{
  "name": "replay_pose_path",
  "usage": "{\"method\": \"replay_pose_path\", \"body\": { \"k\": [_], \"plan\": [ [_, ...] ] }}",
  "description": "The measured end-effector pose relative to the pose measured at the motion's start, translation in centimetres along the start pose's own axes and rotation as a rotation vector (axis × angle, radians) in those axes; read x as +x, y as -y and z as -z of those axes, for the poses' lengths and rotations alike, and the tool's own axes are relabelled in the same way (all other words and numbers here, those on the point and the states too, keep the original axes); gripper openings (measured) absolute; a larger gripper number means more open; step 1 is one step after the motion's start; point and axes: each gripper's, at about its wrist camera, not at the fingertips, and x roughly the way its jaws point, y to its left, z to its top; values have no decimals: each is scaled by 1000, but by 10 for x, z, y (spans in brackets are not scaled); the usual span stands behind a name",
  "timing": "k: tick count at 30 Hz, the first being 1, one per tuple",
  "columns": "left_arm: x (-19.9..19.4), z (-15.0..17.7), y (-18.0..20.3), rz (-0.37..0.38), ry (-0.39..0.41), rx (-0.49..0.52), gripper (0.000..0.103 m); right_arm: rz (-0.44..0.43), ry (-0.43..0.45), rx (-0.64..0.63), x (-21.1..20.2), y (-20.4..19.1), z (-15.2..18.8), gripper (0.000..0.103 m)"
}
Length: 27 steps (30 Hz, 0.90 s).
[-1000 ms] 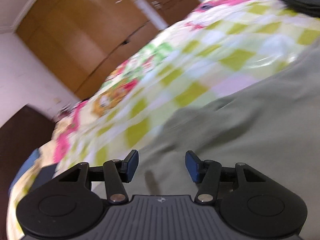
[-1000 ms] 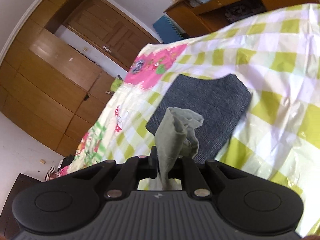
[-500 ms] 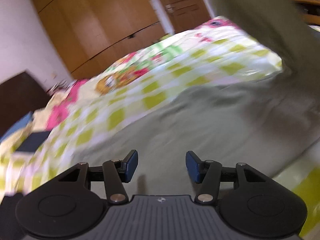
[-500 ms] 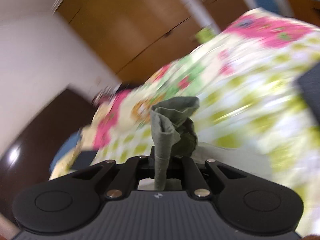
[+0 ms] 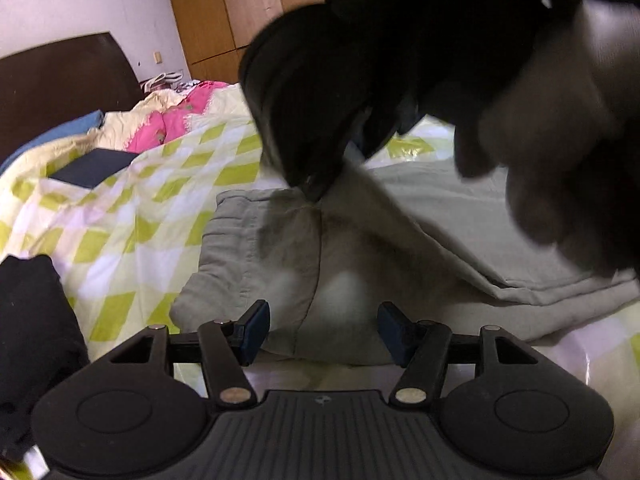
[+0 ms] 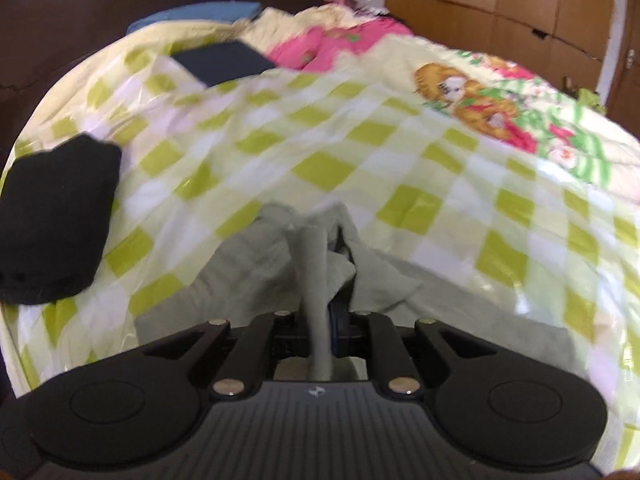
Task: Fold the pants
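Two layers of soft, light grey-green pants (image 5: 420, 240) lie folded on the checked bed cover (image 5: 132, 216). The right gripper (image 6: 320, 320) pinches a bunched hem; its fingers have just loosened slightly. The left gripper (image 5: 322, 330), just widened, is empty. Limp cloth sags, so grip edges.

The pants (image 5: 360, 248) lie on the bed cover (image 6: 360, 152), a folded garment (image 6: 56, 220) to their left.

The pants (image 5: 400, 248) are a plain grey-green. Beneath them, the bedcover (image 6: 360, 140) carries a check of lime green, white and pale lilac, with a pink-and-red cartoon print (image 6: 472, 96) at one side. A folded garment (image 6: 52, 216) is black; another (image 6: 224, 62) is dark navy.
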Motion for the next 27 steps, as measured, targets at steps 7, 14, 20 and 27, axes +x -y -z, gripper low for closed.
{"method": "replay_pose_path", "body": {
  "k": [7,14,20,27],
  "plan": [
    [-3,1,-12,28,9,-56,73,-38,-58,21,3,-7,-1,21],
    [-19,9,-36,8,23,-123,74,-154,-27,1,-22,-13,6,54],
    [-20,10,-35,8,20,-132,74,-132,-69,-50,-12,-21,8,54],
    [-22,9,-35,1,34,-107,74,-41,-86,-141,18,-40,7,37]
  ]
}}
